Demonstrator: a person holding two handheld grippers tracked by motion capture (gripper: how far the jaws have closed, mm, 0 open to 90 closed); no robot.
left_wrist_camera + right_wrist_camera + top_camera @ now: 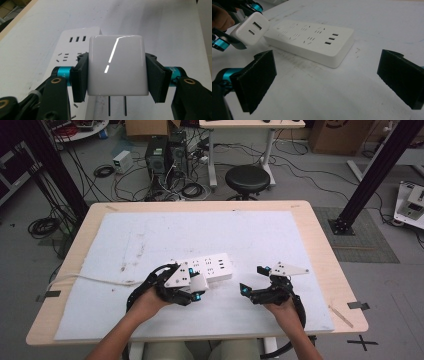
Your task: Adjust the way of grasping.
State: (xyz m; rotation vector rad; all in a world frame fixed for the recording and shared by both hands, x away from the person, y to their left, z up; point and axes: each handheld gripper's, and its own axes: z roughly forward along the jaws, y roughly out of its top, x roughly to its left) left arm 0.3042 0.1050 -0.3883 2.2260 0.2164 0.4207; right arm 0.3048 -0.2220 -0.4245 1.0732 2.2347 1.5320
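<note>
Left gripper view shows the left tongs (117, 72) clamped on a white USB charger (116, 65), one black pad on each flat side, with the charger's two metal prongs (117, 106) pointing toward the bottom of the picture. Behind the charger lies a white power strip (75, 42) with three USB ports and several socket holes.

From the high view, the left tongs (196, 289) hold the charger (198, 282) at the near left end of the power strip (212, 267), which lies flat on the white mat (150, 240) covering the wooden counter (320, 235). The right tongs (251, 280) stand with their jaws wide apart and hold nothing, resting near the strip's right side but not touching it.

Right gripper view confirms it: the charger (249, 28) hangs just above the strip's (312, 41) end, tilted, and I cannot tell whether the prongs already touch a socket.

I judge that the step in hand is bringing the charger to a socket, with insertion not yet done. The next move calls for turning the charger so the prongs face straight down, aligning them with a two-slot socket, then pressing down. The right tongs could steady the strip so it does not slide.
</note>
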